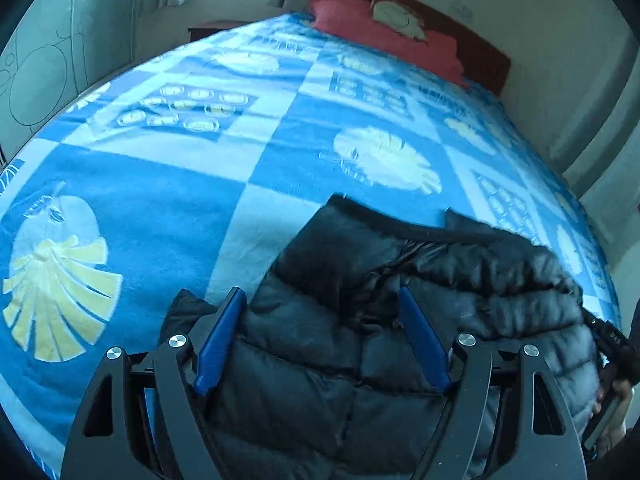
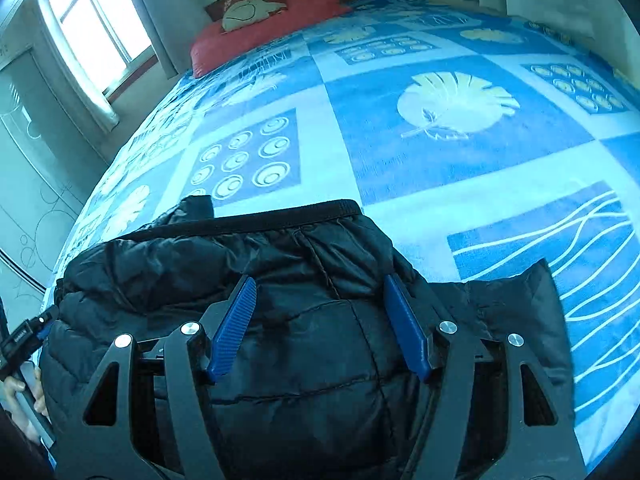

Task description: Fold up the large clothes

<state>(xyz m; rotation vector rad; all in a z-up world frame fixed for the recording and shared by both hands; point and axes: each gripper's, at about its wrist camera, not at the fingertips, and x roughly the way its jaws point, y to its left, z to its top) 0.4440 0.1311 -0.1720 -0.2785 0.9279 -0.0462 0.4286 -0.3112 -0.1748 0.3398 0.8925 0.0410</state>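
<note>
Blue and pale-blue checks cover the bedspread [image 1: 168, 184], printed with leaf and ring motifs, and it fills most of what you see from both wrists. At the far end of it lies a red pillow [image 1: 384, 32] against a dark wooden headboard [image 1: 484, 56], with a light cushion [image 2: 250, 10] resting on top of the pillow. A bright window [image 2: 94, 28] with a pale curtain sits off to one side in the right wrist view.

Your black quilted puffer jacket [image 1: 360, 320] is bunched on the near edge of the bedspread, directly under both tools, its ribbed hem [image 2: 280, 218] turned away from you and one sleeve [image 2: 520, 312] spread out flat to the right.

Your left gripper [image 1: 322, 308] stands spread wide above the jacket, its blue pads [image 1: 218, 348] well apart with only padded fabric showing between them. Your right gripper [image 2: 320, 296] is likewise released, pads [image 2: 406, 328] apart over the jacket, clamping nothing. Whether either tool's tips touch the fabric cannot be told.
</note>
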